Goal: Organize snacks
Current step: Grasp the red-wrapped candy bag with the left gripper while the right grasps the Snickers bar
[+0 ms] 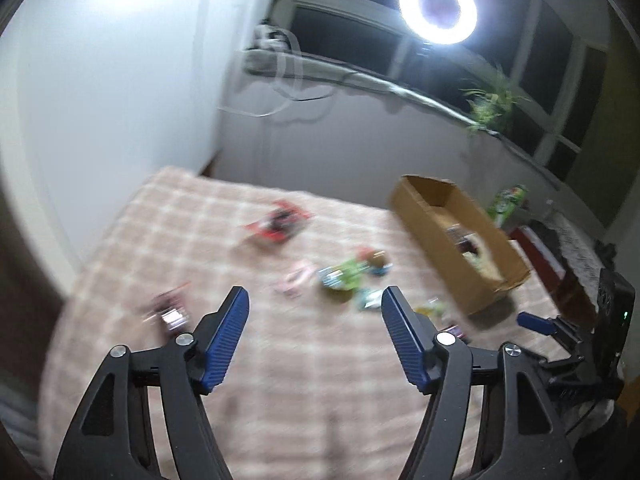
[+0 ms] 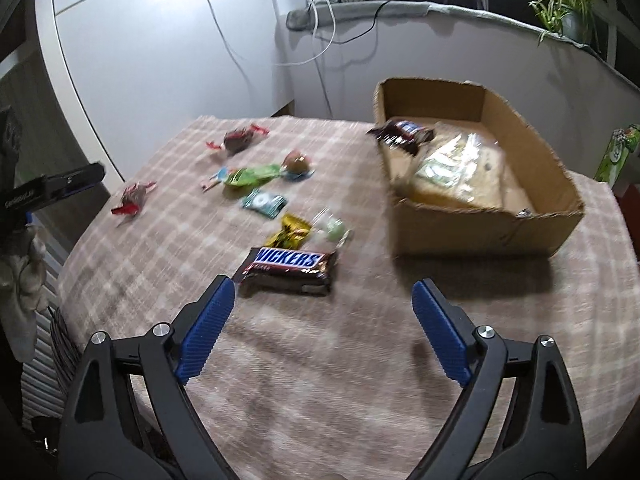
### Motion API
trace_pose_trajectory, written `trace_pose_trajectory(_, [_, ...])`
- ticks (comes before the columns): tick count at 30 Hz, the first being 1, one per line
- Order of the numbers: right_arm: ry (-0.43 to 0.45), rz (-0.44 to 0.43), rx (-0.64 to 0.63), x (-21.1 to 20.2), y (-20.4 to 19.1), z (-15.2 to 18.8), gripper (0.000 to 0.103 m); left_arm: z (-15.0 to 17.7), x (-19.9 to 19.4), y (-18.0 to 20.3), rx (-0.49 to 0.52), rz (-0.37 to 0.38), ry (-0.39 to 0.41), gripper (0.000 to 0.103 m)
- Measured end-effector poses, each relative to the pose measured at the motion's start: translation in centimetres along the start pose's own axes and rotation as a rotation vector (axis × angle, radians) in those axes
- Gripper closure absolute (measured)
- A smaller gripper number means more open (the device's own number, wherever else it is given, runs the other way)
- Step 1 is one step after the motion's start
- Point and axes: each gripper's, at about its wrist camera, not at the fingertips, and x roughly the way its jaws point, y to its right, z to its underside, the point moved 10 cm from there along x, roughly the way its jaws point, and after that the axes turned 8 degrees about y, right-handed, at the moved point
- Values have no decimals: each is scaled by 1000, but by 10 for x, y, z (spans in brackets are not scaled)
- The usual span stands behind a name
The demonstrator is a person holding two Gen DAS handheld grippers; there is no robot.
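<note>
Both grippers, left (image 1: 314, 296) and right (image 2: 324, 292), hang empty with jaws apart over a checked cloth (image 2: 304, 380). A Snickers (image 2: 289, 269) lies mid-cloth among loose sweets (image 2: 256, 176); the box (image 2: 480, 228) holding snacks sits near the far right corner.

A home room at night, checked cloth (image 2: 320, 360) over the table, dark window (image 1: 520, 60) at twelve o'clock, potted spider plant (image 2: 568, 4) on the sill at one o'clock, ring light (image 1: 438, 8), loose cables (image 2: 320, 12), white cabinet (image 2: 160, 60) at ten o'clock
</note>
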Motion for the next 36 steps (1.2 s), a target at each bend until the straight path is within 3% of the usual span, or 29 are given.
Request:
trace_pose_trajectory(4, [-15, 3, -5, 8, -7, 2, 10, 17, -8, -38, -28, -65, -27, 34])
trace_pose_trajectory(11, [-43, 21, 0, 24, -13, 5, 10, 33, 0, -74, -73, -113, -58, 34])
trace_pose_trajectory(20, [-70, 57, -8, 47, -18, 4, 10, 40, 35, -97, -101, -165, -97, 34])
trace_pose_trajectory(27, [-134, 102, -73, 71, -27, 13, 10, 40, 50, -117, -190, -195, -108, 34])
trace_pose_trajectory(32, [-143, 98, -48, 75, -24, 13, 10, 46, 58, -115, -157, -193, -134, 34])
trace_pose_trajectory(33, [-141, 93, -33, 75, -22, 12, 10, 47, 58, -115, -152, -194, -135, 35])
trace_pose_trajectory(35, [-131, 85, -7, 73, -18, 10, 12, 47, 60, -114, -144, -188, -136, 48])
trace_pose_trajectory(36, [-127, 96, -6, 72, -16, 10, 20, 48, 60, -114, -140, -187, -138, 50])
